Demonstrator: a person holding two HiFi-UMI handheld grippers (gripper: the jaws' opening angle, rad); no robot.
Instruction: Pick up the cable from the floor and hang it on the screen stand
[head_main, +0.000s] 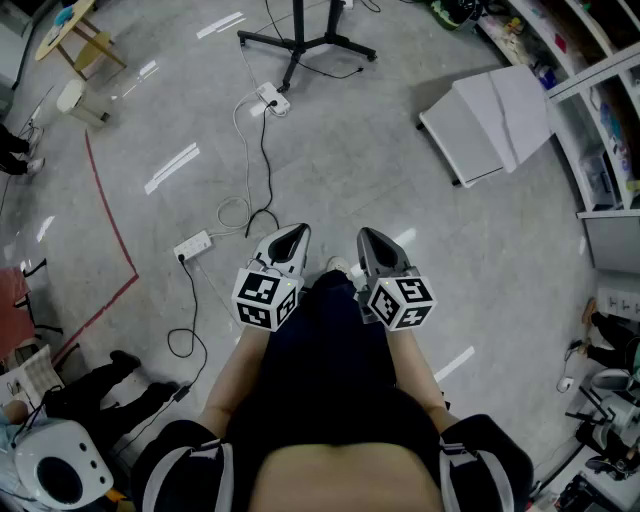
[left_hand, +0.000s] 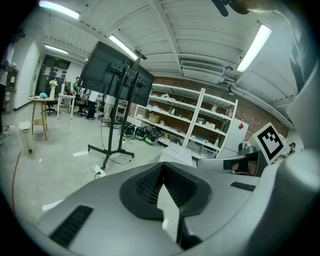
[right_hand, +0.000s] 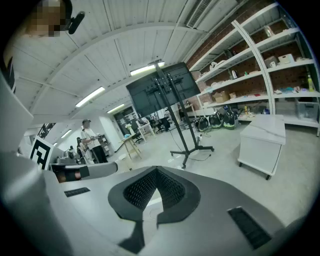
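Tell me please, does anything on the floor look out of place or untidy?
Yes. A white cable and a black cable lie loose in loops on the floor, between the power strip and the screen stand. Nothing looks spilled or broken.

A white cable (head_main: 243, 140) on the pale grey floor (head_main: 360, 160), a red line (head_main: 110, 215) nearby, the screen stand (head_main: 300, 42) black all over.
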